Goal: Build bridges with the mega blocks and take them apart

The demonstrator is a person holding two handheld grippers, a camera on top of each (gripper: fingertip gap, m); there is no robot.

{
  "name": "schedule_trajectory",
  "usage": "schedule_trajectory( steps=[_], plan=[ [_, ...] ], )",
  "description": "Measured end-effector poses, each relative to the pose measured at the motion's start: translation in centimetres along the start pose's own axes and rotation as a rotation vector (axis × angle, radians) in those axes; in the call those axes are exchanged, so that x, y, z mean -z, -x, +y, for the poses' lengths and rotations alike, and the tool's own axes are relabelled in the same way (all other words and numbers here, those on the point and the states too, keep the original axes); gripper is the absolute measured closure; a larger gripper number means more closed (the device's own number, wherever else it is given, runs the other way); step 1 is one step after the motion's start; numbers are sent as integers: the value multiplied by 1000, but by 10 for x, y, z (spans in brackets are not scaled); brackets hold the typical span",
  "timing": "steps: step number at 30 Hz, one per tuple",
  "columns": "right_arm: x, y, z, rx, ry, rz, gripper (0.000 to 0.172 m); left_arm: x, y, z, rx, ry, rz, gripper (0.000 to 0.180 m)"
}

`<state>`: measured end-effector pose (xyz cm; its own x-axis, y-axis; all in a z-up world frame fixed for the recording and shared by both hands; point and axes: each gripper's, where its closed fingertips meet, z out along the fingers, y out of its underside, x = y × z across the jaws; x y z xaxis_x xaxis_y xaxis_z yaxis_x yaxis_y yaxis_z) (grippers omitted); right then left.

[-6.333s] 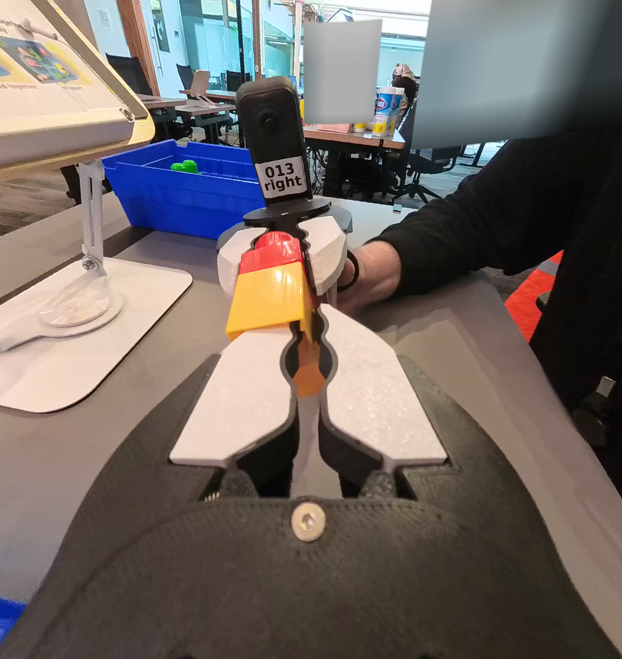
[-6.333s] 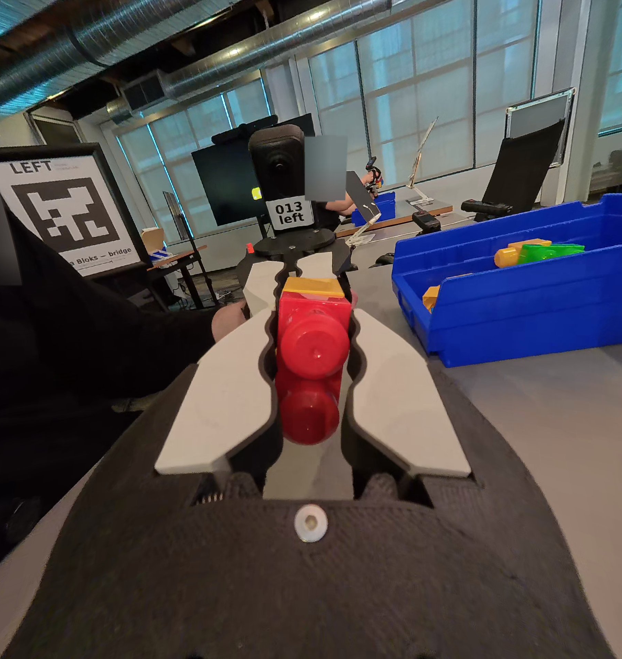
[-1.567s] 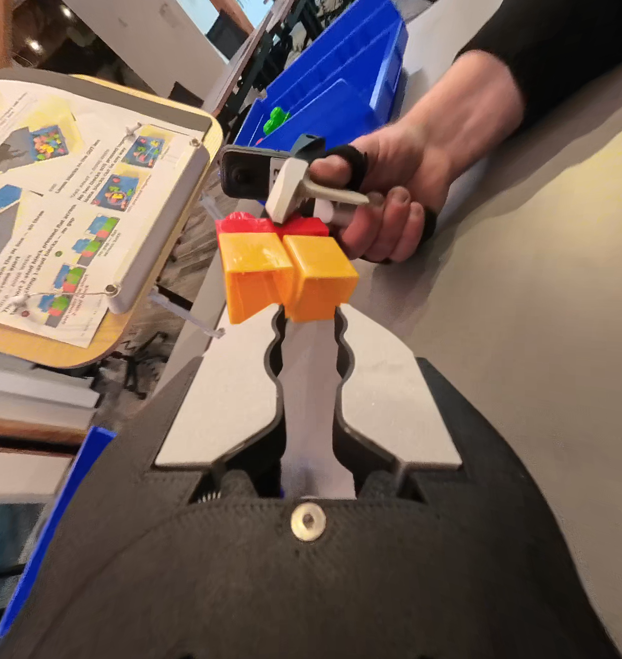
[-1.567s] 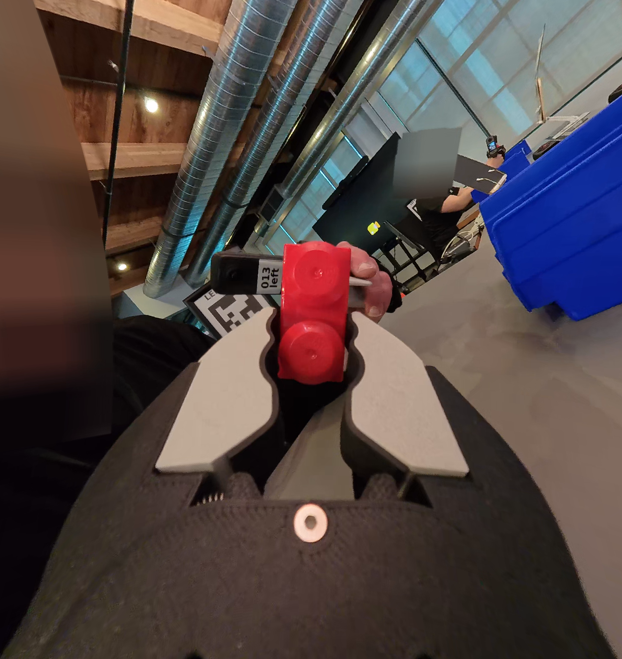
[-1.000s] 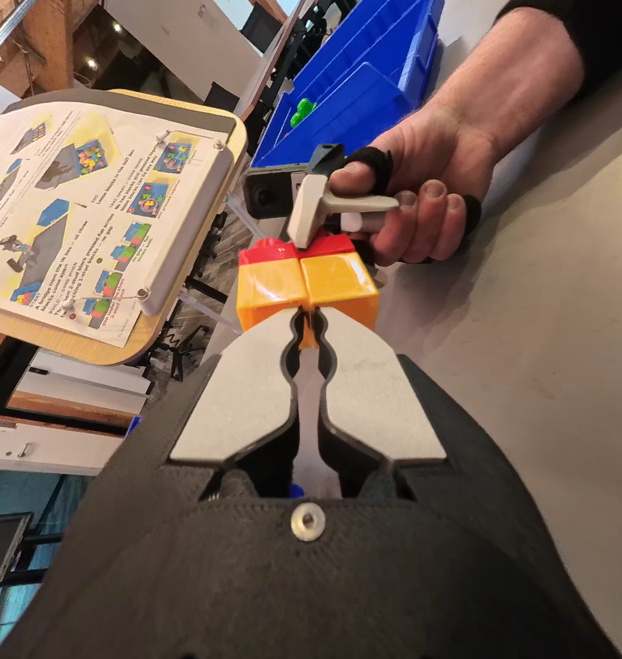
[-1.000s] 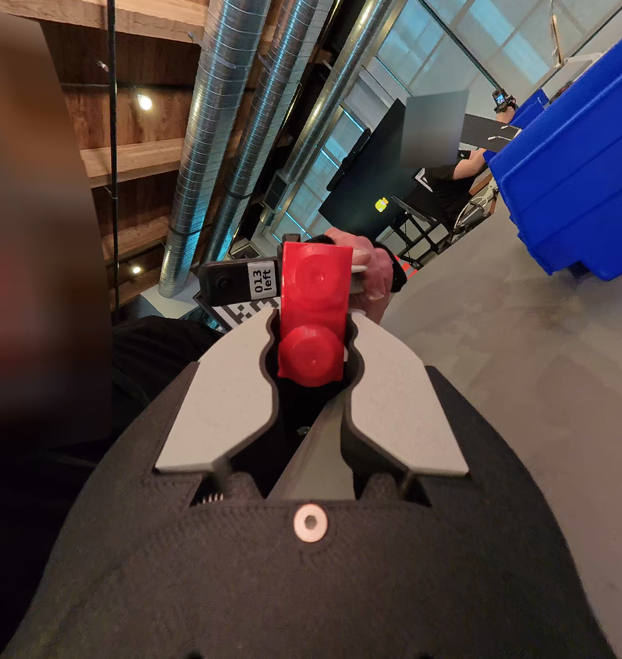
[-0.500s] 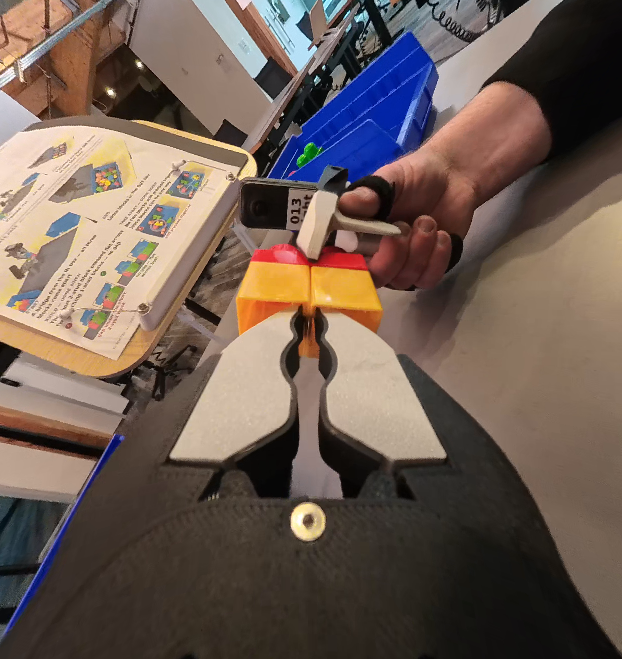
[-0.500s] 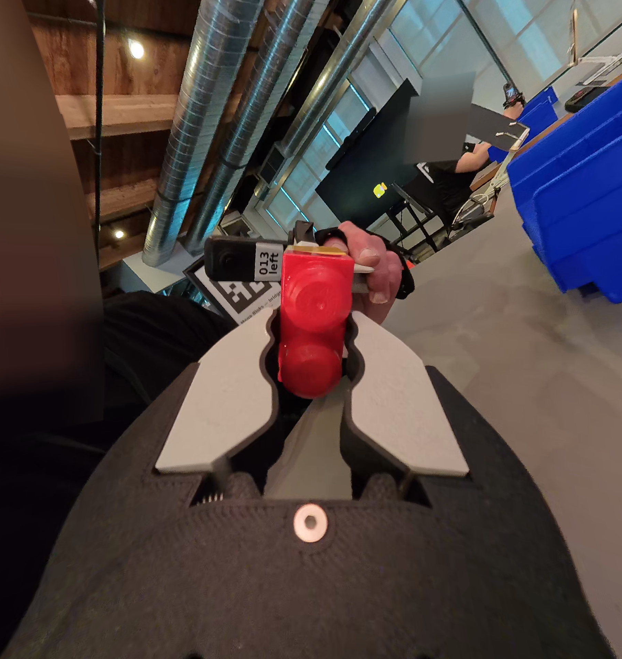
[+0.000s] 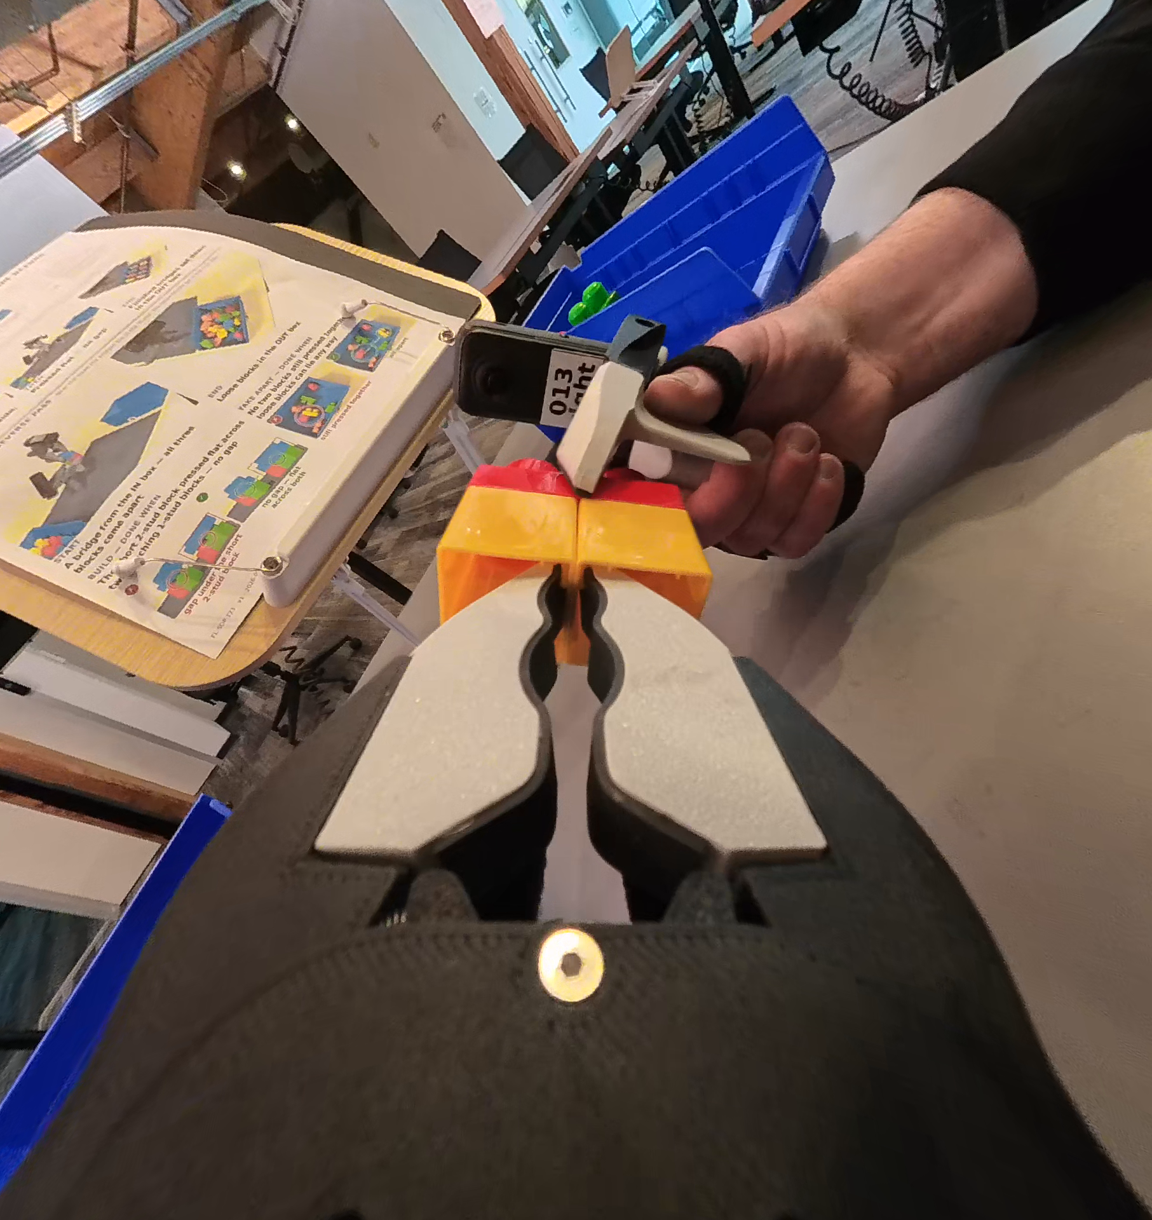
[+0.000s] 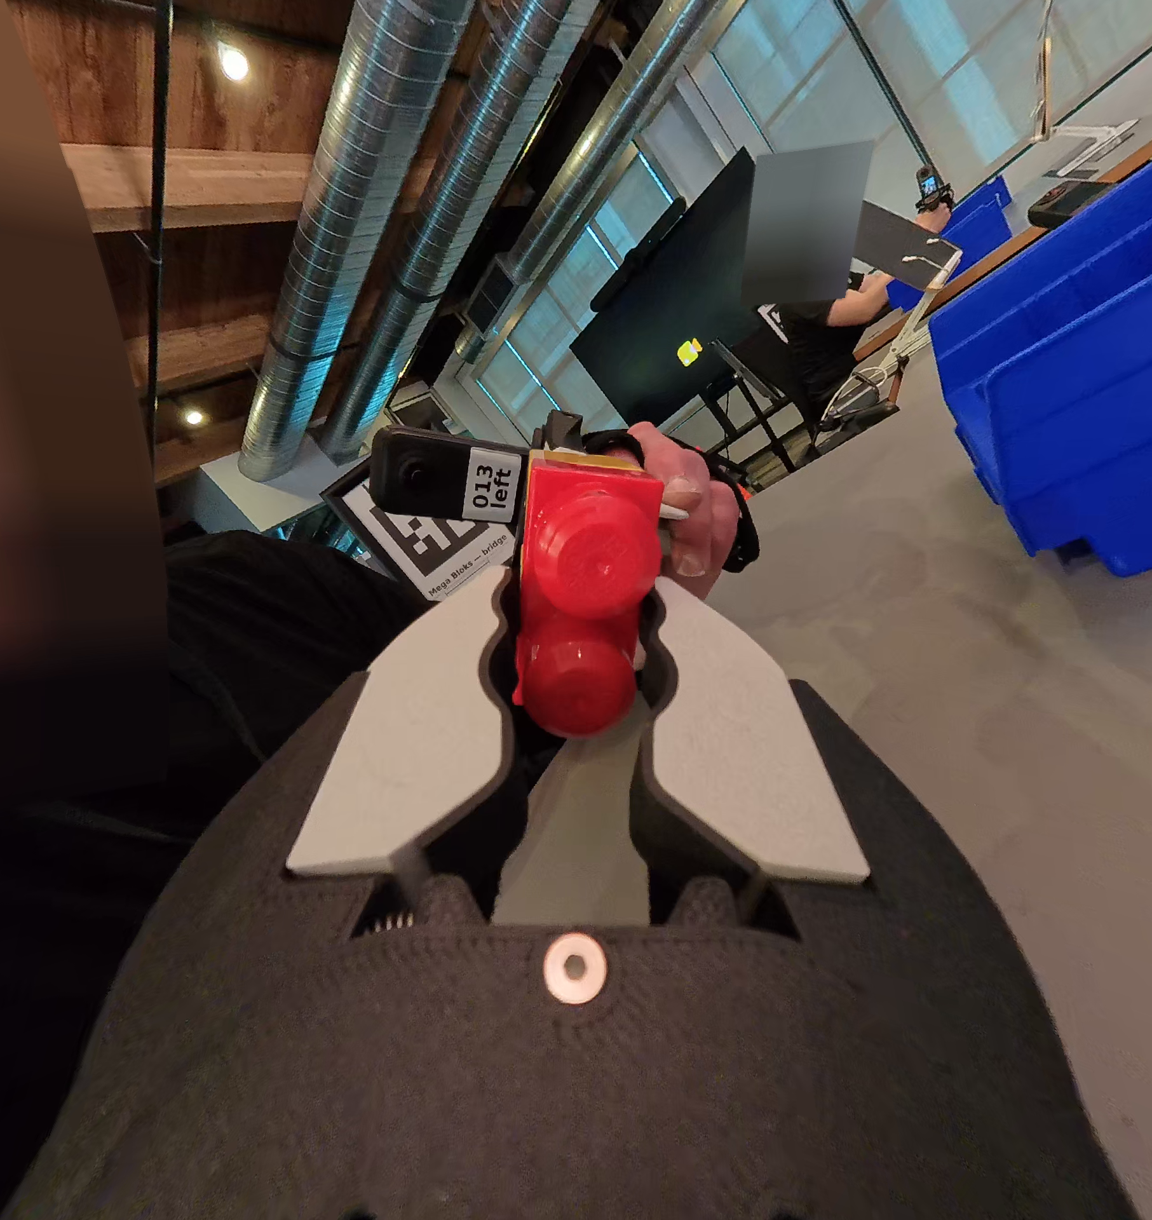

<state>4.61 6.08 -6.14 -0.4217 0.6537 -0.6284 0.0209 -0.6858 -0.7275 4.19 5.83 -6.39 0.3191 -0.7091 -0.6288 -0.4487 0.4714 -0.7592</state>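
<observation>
Above the grey table (image 9: 956,660), the left gripper (image 9: 570,594) pinched the meeting walls of two orange blocks (image 9: 573,528). The right gripper (image 10: 583,634) clamped the red block (image 10: 586,561) capping them.

red block (image 10: 586,594) | atop two yellow blocks (image 9: 573,535) | held aloft, assembled

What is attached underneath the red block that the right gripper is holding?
Two yellow-orange blocks sit side by side against the red block; the left gripper pinches the walls where they meet. The studs joining them are hidden inside.
</observation>
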Motion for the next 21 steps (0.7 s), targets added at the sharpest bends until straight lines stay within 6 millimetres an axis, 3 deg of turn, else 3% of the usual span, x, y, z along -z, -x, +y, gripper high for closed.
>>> schedule_trajectory(
  steps=[11,17,21],
  plan=[
    [2,-4,-5,5,-35,20,136,-3,5,3,28,7,-44,176],
    [14,-6,-20,28,-79,67,119,1,31,2,164,-34,-182,176],
    [2,-5,-13,4,-62,52,115,-6,29,2,134,-10,-226,176]
  ],
)
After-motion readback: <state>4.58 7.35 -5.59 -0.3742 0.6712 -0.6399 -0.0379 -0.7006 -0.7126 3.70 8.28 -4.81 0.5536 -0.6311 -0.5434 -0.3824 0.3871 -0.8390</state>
